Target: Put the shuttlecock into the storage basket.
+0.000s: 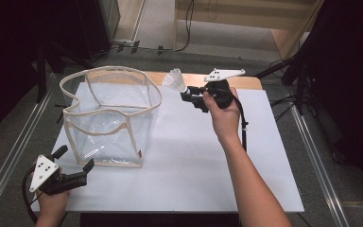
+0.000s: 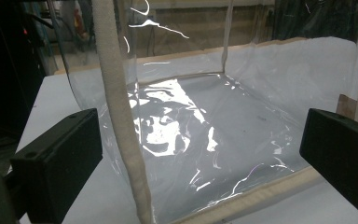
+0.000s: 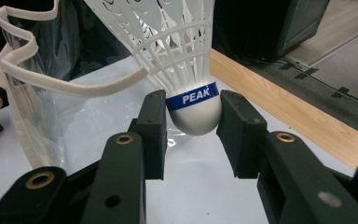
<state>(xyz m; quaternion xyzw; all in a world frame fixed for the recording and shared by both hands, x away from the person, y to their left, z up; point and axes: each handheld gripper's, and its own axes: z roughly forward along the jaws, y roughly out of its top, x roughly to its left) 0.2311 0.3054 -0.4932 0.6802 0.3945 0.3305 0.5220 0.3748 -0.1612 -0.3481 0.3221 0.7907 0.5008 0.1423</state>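
White shuttlecock, "PEAK" band legible, between right tongs

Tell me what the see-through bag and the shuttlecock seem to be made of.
Bag: likely clear soft vinyl, glossy, with bright glare and wrinkles; edges bound in cream fabric trim. Shuttlecock: white moulded plastic lattice skirt, smooth white rounded base, probably foam or plastic, under a blue band.

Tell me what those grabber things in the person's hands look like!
Both are black. The left gripper and the right gripper each have two blocky jaws, a pale grey three-cornered plate on top and a black cable trailing behind. Brass-coloured rivets dot the right one's arms. The person's forearms are bare, no sleeves.
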